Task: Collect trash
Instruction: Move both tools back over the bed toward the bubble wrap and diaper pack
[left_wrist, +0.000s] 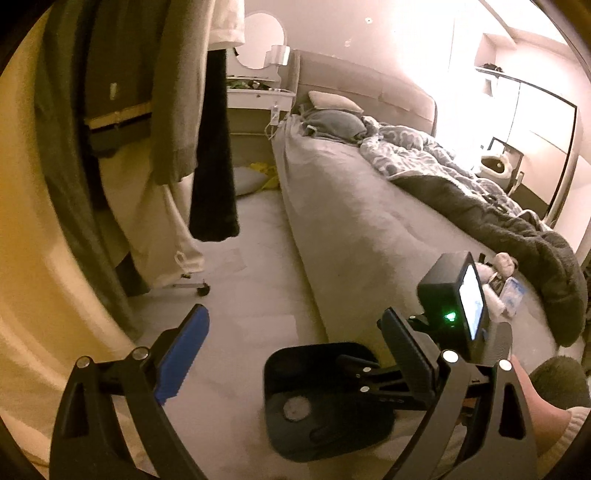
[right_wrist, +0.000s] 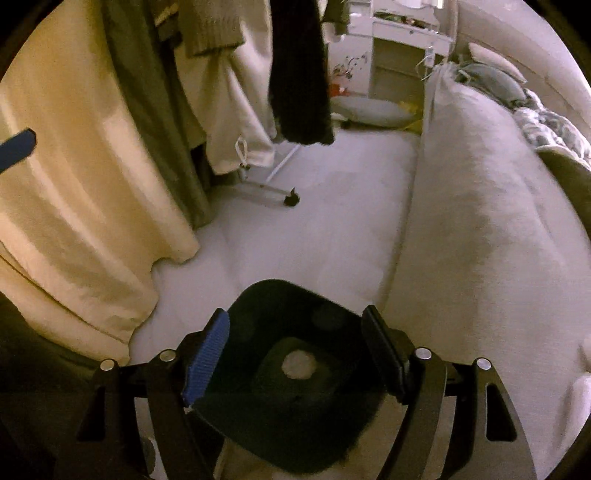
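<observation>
Left wrist view, read from left to right: hanging clothes (left_wrist: 122, 110) of soft knit and woven cloth drape from a wheeled rack, whose caster (left_wrist: 202, 290) rests on the pale carpet (left_wrist: 255, 295). Next comes the left hand-held gripper (left_wrist: 291, 354), jaws spread wide and holding nothing, one pad ribbed blue, the other ribbed black. Beyond its black pad stands the black bin (left_wrist: 328, 402), a smooth, rounded-square plastic tub set on the carpet just beside the bed (left_wrist: 351, 206), presumably so that litter from both floor and mattress can be dropped in. A pale crumpled wad (left_wrist: 296, 408) lies at its bottom. The right hand-held gripper (left_wrist: 373, 373) reaches over the bin's rim. Farther right, near the bed's foot, a small cluster of wrappers or tissues (left_wrist: 508, 284) sits against a dark fleecy blanket (left_wrist: 517, 229); what they are is unclear.

Right wrist view, same order: cream curtain folds (right_wrist: 74, 206), then the right hand-held gripper (right_wrist: 295, 354), released and empty, directly above the bin (right_wrist: 295, 424), with the wad (right_wrist: 299, 363) visible between its pads. This posture suggests a drop just made.
</observation>
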